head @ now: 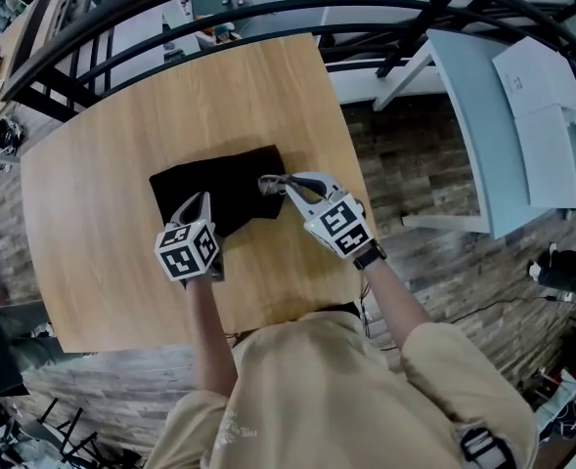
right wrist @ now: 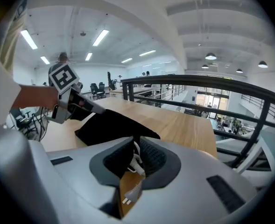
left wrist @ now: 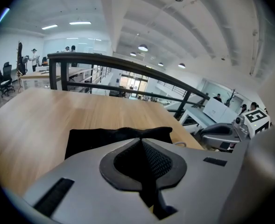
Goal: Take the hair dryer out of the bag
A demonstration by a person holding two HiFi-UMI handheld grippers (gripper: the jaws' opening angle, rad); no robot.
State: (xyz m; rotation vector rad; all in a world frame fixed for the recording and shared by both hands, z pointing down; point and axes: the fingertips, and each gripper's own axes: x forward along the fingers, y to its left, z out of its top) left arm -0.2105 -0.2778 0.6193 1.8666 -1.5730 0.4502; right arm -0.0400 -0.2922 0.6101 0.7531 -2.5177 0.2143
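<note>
Seen from the head view: broad wooden table (head: 92, 193), with a black bag (head: 219, 189) lying flat on it. Left gripper (head: 201, 203) at the bag's near edge, right gripper (head: 271, 182) at its right edge, too small there to read either grip. Shown only in the left gripper view: jaws clenched on a fold of the bag's black cloth, pulled up into a peak. Shown only in the right gripper view: jaws clamped on a white power cord (right wrist: 136, 164), with the plug (right wrist: 128, 197) dangling below over bare wood. Of the hair dryer, just this cord on show, at the bag's right edge.
</note>
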